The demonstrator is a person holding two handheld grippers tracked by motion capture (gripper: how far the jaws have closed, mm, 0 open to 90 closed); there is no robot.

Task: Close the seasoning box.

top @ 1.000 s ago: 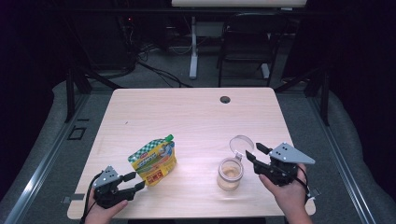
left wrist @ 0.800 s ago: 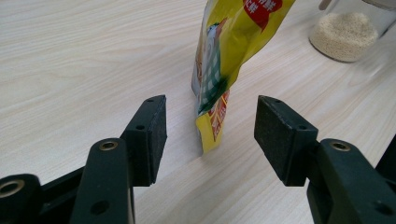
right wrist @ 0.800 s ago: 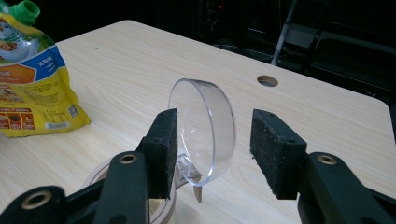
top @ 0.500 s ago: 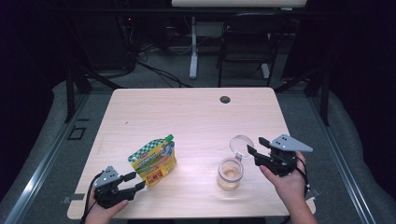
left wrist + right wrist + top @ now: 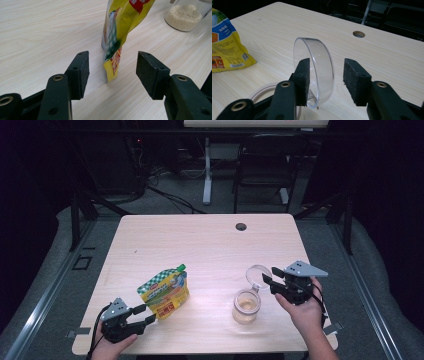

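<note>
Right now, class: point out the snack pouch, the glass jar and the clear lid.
snack pouch [image 5: 165,292], high view, middle of its yellow front.
glass jar [image 5: 246,306], high view, its side wall.
clear lid [image 5: 317,62], right gripper view, its transparent face.

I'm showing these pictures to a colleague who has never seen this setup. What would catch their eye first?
Probably the bright yellow-green pouch standing near the table's front left, just ahead of the open left gripper. Next, the glass jar of pale grains at front right, its clear hinged lid flipped up between the jaws of the right gripper, which have just been closing; only one pad seems to touch it.
</note>
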